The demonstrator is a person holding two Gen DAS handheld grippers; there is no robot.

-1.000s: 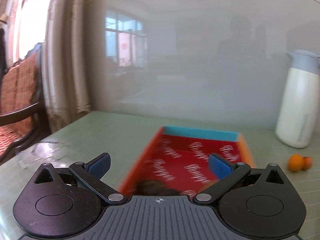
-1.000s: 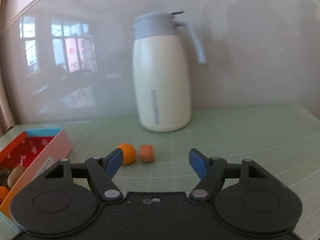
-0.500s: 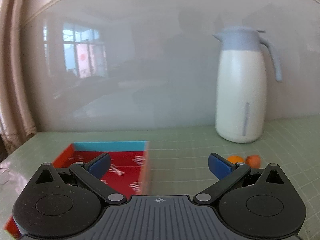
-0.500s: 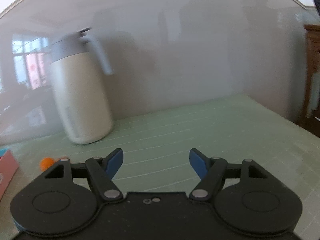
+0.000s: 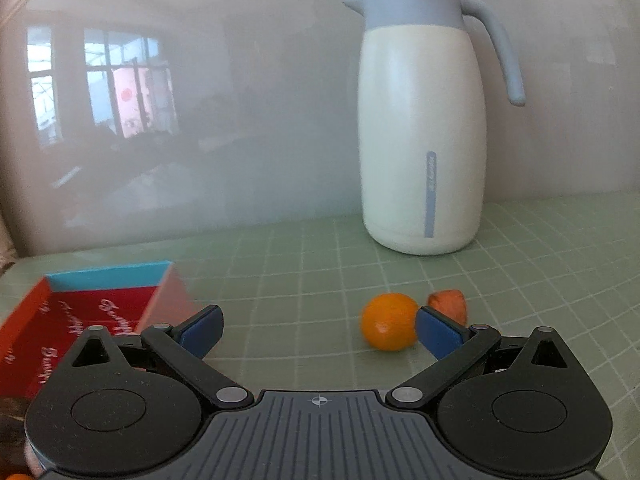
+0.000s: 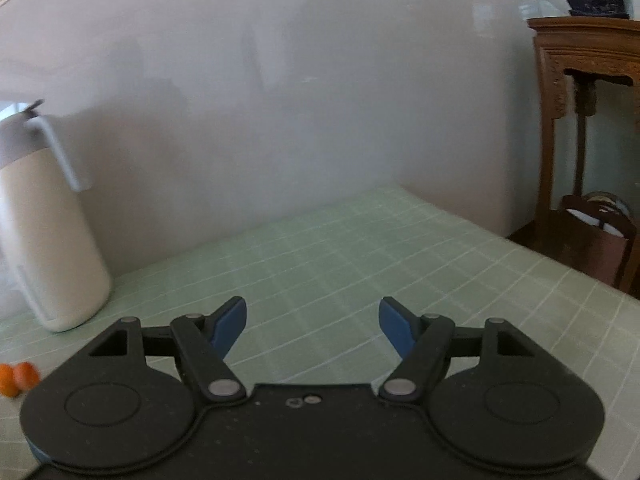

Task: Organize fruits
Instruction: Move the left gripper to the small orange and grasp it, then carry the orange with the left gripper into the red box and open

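1. Left wrist view gets the round orange fruit (image 5: 387, 326) on the desk (image 5: 320, 264), touching a smaller reddish one (image 5: 448, 303), near the red box (image 5: 80, 312).
2. Right view only catches them at its edge, plus a wooden cabinet (image 6: 584, 120).
3. Left tool (image 5: 318, 330) and right tool (image 6: 312, 326) both released, empty.

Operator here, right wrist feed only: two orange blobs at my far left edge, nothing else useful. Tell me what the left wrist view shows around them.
Observer: The nearer one is a round orange; beside it lies a smaller, reddish-orange fruit, both on the green gridded mat in front of the white jug.
Operator: Report the left gripper.
Observer: The left gripper is open and empty; in that view its right pad overlaps the orange's edge, but I cannot tell whether they touch.
Operator: Find me the container.
Observer: A red box with a blue end wall sits at the left, open on top, out of your view.
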